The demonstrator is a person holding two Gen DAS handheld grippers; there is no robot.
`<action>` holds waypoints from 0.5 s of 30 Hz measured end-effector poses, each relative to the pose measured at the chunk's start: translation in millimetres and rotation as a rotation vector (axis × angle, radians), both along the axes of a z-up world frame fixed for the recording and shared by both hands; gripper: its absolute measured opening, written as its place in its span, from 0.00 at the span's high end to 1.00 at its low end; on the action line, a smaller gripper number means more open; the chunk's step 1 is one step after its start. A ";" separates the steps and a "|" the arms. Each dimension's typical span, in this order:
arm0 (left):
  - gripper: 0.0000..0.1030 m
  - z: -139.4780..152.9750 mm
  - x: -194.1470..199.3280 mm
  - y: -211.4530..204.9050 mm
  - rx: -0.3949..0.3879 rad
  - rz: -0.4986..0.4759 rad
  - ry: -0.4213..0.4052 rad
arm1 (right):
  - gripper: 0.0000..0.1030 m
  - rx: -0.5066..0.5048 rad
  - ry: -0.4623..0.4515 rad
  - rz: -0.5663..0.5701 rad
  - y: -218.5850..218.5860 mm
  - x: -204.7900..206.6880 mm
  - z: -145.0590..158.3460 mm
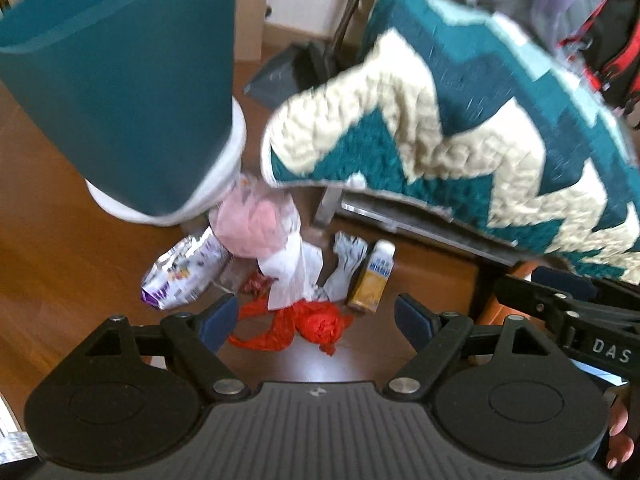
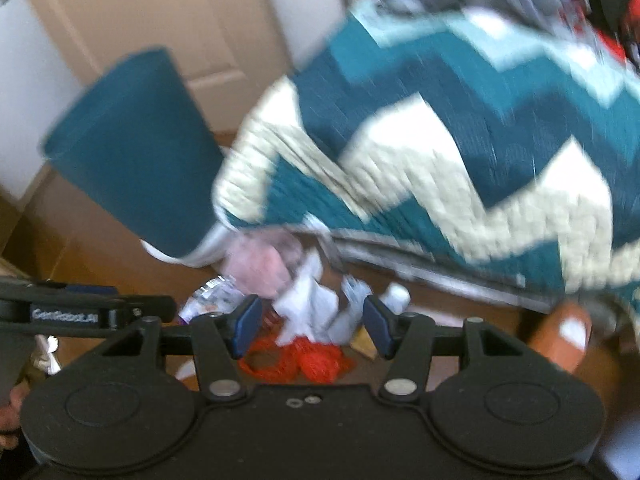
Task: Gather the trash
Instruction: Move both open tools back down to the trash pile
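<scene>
A pile of trash lies on the wooden floor: a red plastic bag (image 1: 308,326), crumpled white paper (image 1: 294,270), a pink wad (image 1: 250,224), a silver-purple snack bag (image 1: 186,270), a small yellow bottle with a white cap (image 1: 372,278) and a grey wrapper (image 1: 346,258). A teal bin (image 1: 120,80) with a white base stands just behind the pile. My left gripper (image 1: 316,322) is open and empty above the red bag. My right gripper (image 2: 312,330) is open and empty over the same pile, where the red bag (image 2: 308,362) and white paper (image 2: 316,312) show blurred.
A teal and cream zigzag blanket (image 1: 480,120) hangs over a bed edge on the right, close above the pile. A grey dustpan (image 1: 280,76) lies behind. An orange slipper (image 2: 560,336) sits at the right. A door (image 2: 160,20) is behind the bin (image 2: 132,152).
</scene>
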State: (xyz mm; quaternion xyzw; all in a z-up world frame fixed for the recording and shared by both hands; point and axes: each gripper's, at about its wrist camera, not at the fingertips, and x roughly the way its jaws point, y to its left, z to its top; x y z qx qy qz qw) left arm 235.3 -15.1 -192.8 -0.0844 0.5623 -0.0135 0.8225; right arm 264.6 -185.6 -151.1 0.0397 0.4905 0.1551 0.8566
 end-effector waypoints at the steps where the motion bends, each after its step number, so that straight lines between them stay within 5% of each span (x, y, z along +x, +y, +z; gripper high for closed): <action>1: 0.17 -9.7 4.7 -3.8 0.003 -0.002 0.011 | 0.46 -0.006 0.025 -0.021 -4.2 5.9 -13.1; 15: 0.17 -158.1 60.8 -35.3 0.078 0.028 0.266 | 0.46 -0.037 0.231 -0.142 -15.3 77.1 -146.9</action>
